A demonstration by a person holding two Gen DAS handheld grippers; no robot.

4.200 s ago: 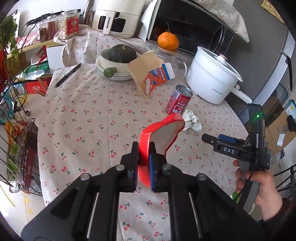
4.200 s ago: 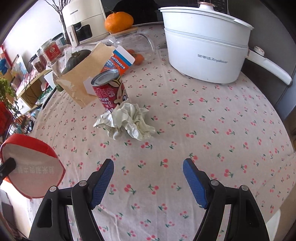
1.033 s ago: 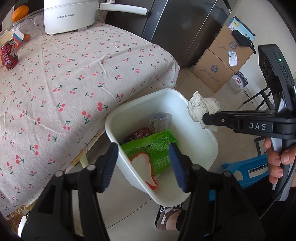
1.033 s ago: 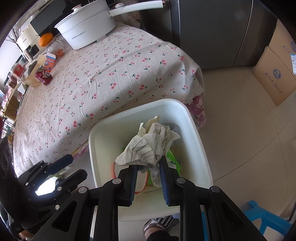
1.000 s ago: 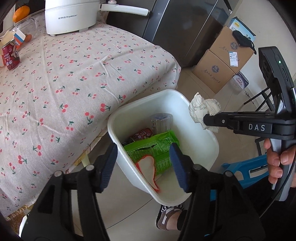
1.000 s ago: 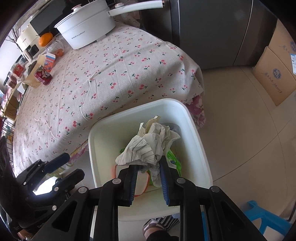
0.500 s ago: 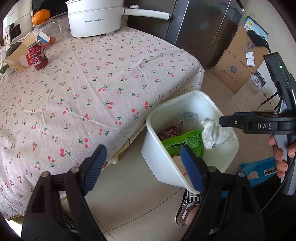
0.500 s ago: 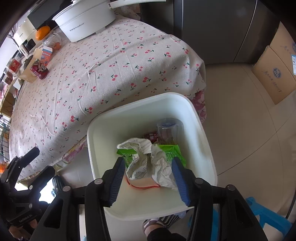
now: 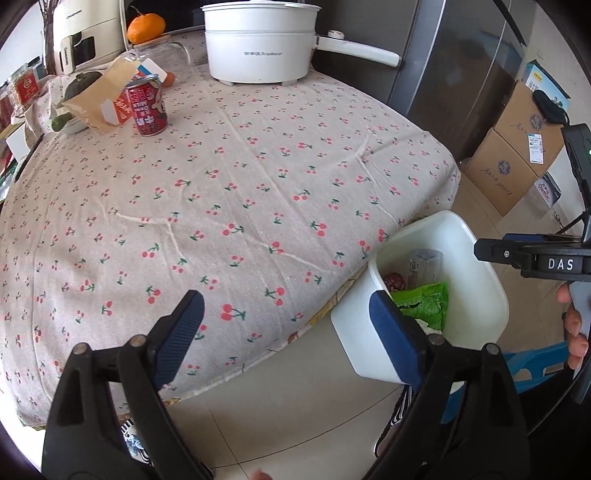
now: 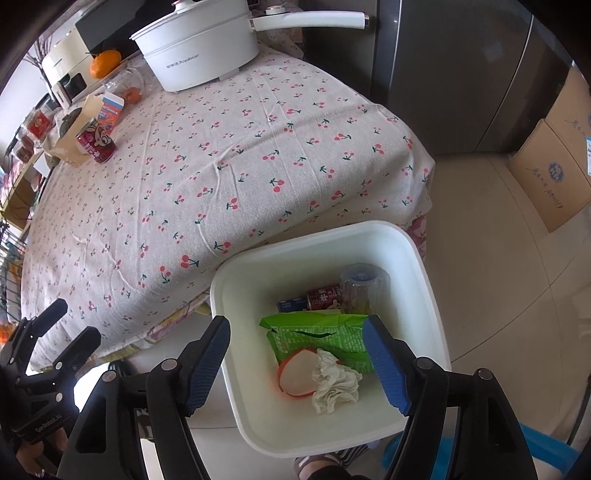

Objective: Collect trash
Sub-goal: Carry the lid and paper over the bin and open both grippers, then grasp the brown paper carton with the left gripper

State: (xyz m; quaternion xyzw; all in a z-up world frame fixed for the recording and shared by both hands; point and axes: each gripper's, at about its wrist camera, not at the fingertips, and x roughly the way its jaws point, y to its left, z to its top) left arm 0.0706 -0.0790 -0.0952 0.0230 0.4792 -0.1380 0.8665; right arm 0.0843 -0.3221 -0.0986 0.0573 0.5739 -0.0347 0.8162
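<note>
A white bin [image 10: 424, 280] stands on the floor by the table's corner. In it lie a crumpled tissue [image 10: 334, 386], a red-rimmed lid [image 10: 295, 373], a green wrapper [image 10: 321, 336], a small can [image 10: 321, 297] and a clear cup [image 10: 364, 288]. My right gripper [image 10: 297, 363] is open and empty above the bin. My left gripper [image 9: 288, 334] is open and empty over the table's edge, left of the bin [image 9: 476, 280]. A red can [image 9: 147, 110] and a torn carton with brown paper [image 9: 107, 99] stand at the table's far side.
The table has a cherry-print cloth [image 9: 221, 192]. A white pot [image 9: 258, 48], an orange [image 9: 146, 26] and a glass jar [image 9: 166, 59] stand at the back. A dark fridge [image 9: 461, 74] and cardboard boxes [image 9: 513, 158] are to the right. A blue stool [image 9: 535, 363] is by the bin.
My right gripper opened and dropped the tissue into the bin. My left gripper opened wider and swung left toward the table.
</note>
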